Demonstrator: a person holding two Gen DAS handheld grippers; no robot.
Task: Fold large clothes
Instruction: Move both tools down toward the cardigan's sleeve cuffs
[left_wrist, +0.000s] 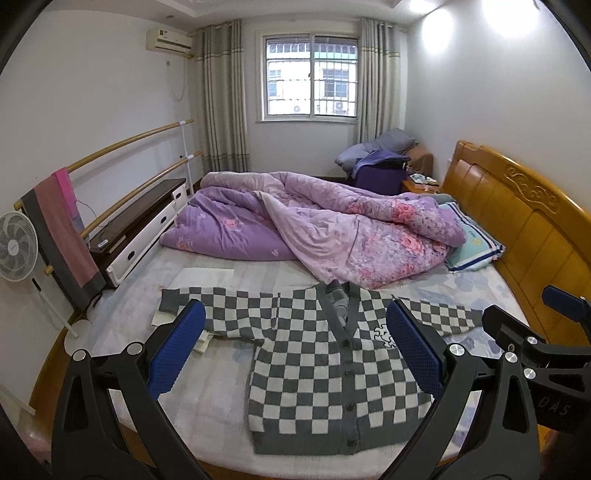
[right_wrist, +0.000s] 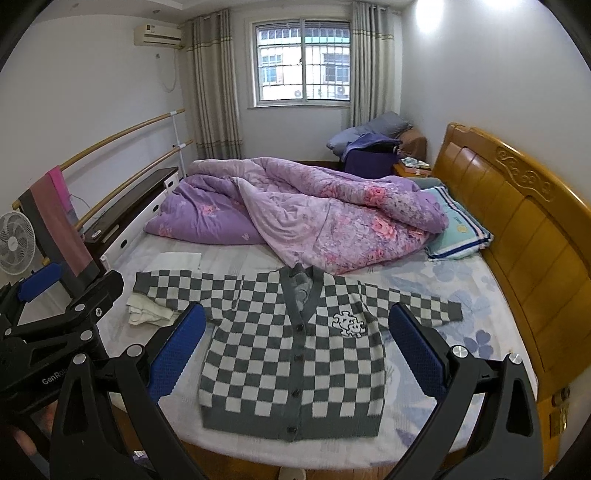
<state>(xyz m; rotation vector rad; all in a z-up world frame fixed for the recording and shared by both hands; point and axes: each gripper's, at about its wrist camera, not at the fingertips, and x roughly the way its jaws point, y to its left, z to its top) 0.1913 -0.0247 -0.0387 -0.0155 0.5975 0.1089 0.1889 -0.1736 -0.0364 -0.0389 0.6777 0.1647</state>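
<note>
Cardigan (left_wrist: 314, 362) first: in the left wrist view it's a grey and white checkered knit, lying flat and buttoned in the lower middle of the frame, on the pale bed sheet (left_wrist: 207, 402). Both sleeves are spread out sideways, 1 toward the left edge and 1 toward the right. The left gripper (left_wrist: 295, 347) hangs above it with its 2 blue pads spread wide, holding nothing. A bit of the right gripper (left_wrist: 532, 343) pokes in at the right edge, but I can't tell its state from here. Behind the cardigan, across the middle of the frame, sits a bunched-up purple floral quilt (left_wrist: 314, 221), with a pillow (left_wrist: 472, 240) to its right against the wooden headboard (left_wrist: 524, 214). A fan (left_wrist: 16, 247) stands at the far left.

In the right wrist view the cardigan (right_wrist: 295, 354) sits dead center in the lower half, hem nearest the camera, a white patch (right_wrist: 349, 323) on its chest. The right gripper (right_wrist: 297, 347) is also wide open and empty. The left gripper (right_wrist: 55, 295) shows at the left edge. Some white cloth (right_wrist: 147, 312) lies beside the sleeve on the left.
</note>
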